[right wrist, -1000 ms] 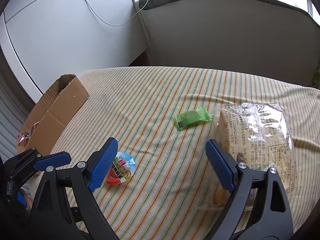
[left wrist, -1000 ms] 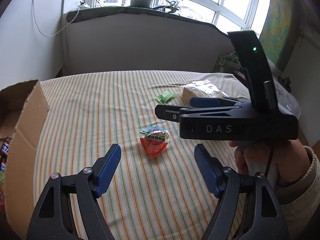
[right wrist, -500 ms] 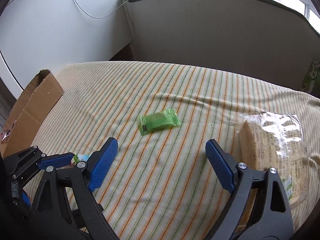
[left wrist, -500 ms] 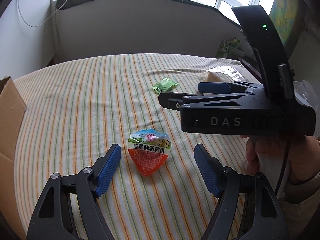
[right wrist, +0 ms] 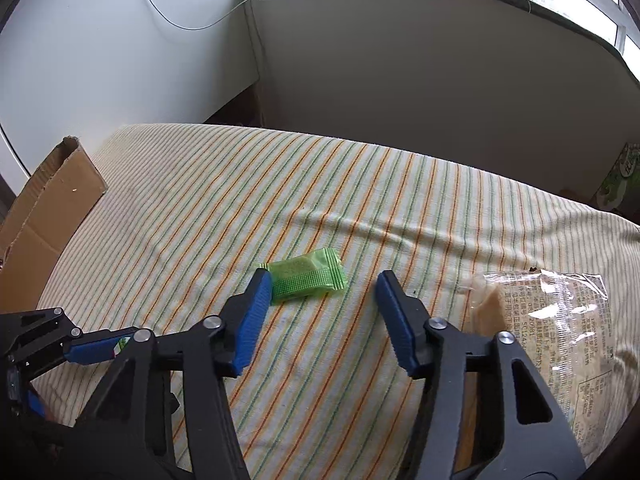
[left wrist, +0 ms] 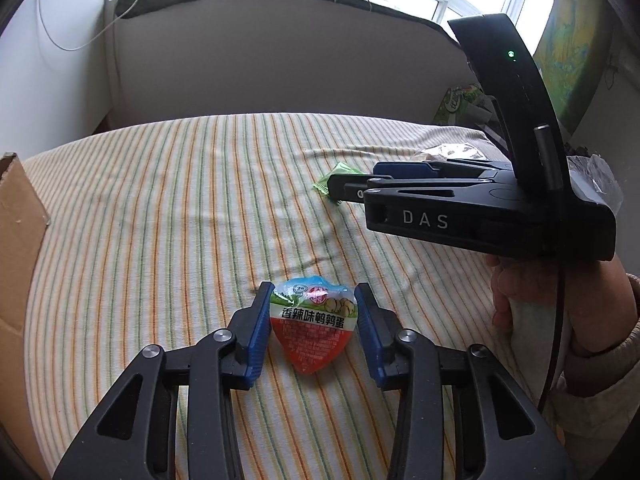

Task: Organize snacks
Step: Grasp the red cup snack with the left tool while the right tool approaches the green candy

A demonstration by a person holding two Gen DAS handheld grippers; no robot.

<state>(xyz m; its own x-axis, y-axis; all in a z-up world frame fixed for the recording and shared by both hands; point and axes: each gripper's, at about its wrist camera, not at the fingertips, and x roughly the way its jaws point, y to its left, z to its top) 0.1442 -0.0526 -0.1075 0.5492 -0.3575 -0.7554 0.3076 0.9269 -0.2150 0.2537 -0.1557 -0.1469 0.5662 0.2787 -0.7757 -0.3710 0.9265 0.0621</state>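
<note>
A red heart-shaped snack cup [left wrist: 314,322] with a printed lid lies on the striped cloth. My left gripper [left wrist: 314,320] has closed on it, a blue pad touching each side. A small green packet [right wrist: 306,277] lies farther back; it also shows in the left wrist view [left wrist: 335,174]. My right gripper [right wrist: 324,312] is open around the packet's near end, the left pad against it and the right pad apart. The right gripper also shows from the side in the left wrist view [left wrist: 404,184].
A clear bag of bread [right wrist: 552,344] lies at the right. A cardboard box [right wrist: 48,216] with snacks stands at the table's left edge, also seen in the left wrist view [left wrist: 16,232]. A padded wall with a plant sill runs behind the table.
My left gripper moved forward and closed on the red snack cup. My right gripper moved toward the green packet and narrowed, its left pad now against the packet.
</note>
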